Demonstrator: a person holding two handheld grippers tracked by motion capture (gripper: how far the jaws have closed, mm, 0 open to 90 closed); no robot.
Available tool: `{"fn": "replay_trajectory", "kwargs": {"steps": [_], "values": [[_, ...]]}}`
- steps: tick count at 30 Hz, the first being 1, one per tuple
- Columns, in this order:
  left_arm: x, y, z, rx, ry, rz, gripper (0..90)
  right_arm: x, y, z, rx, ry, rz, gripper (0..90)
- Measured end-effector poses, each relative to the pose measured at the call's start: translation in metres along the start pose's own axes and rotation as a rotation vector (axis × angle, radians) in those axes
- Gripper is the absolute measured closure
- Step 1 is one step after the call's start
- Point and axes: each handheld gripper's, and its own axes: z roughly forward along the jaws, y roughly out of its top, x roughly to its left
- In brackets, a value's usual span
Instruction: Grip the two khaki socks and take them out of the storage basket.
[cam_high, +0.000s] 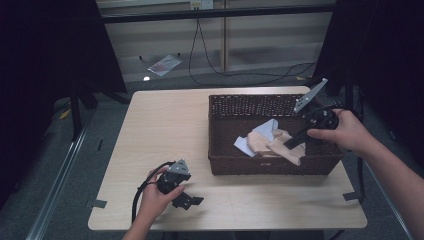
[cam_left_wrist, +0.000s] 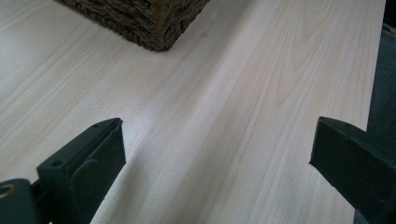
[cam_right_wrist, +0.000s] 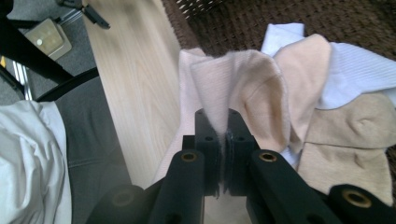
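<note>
— What does the room look like?
— A pale rectangular wooden table (cam_high: 165, 130) stands on a grey floor (cam_high: 90, 150). Behind it runs a light slatted wall (cam_high: 260, 35) under a dark horizontal metal bar (cam_high: 215, 14).
— Anything else?
— Thin black cables (cam_high: 240, 75) trail down onto the floor, a crumpled sheet of paper (cam_high: 165, 64) lies there, and black curtains (cam_high: 45, 50) hang at both sides.

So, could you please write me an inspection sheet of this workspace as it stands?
Surface: pale wooden table, bare apart from the basket.
Job's things: dark brown woven wicker basket at the table's right; pale pink sock pinched up from a pile of white and beige socks inside.
Clutter: nothing seen.
Grippers: right gripper shut on the pink sock; left gripper open over bare wood.
Cables: black cable trailing from the left gripper.
Surroundings: grey floor, loose black cables beyond the table.
</note>
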Motion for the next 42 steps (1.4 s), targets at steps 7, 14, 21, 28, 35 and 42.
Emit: {"fn": "replay_trajectory", "kwargs": {"steps": [7,14,21,28,35,42], "values": [[0.000,0.001,-0.001,0.014,0.007,0.008,2.9,0.010,0.000,0.008,0.020,0.023,-0.045,87.0],[0.000,0.001,-0.002,0.013,0.007,0.007,2.9,0.020,0.001,0.022,0.057,0.055,-0.072,86.8],[0.000,0.001,-0.002,0.019,0.009,0.014,2.9,0.026,0.001,0.036,0.099,0.060,-0.095,86.8],[0.000,0.001,-0.003,0.024,0.011,0.017,2.9,0.029,-0.001,0.050,0.145,0.045,-0.124,86.4],[0.000,0.001,-0.002,0.020,0.007,0.016,2.9,0.031,-0.006,0.069,0.184,0.040,-0.132,85.8],[0.000,0.001,-0.003,0.021,0.009,0.017,2.9,0.032,-0.007,0.081,0.212,0.022,-0.139,85.5]]}}
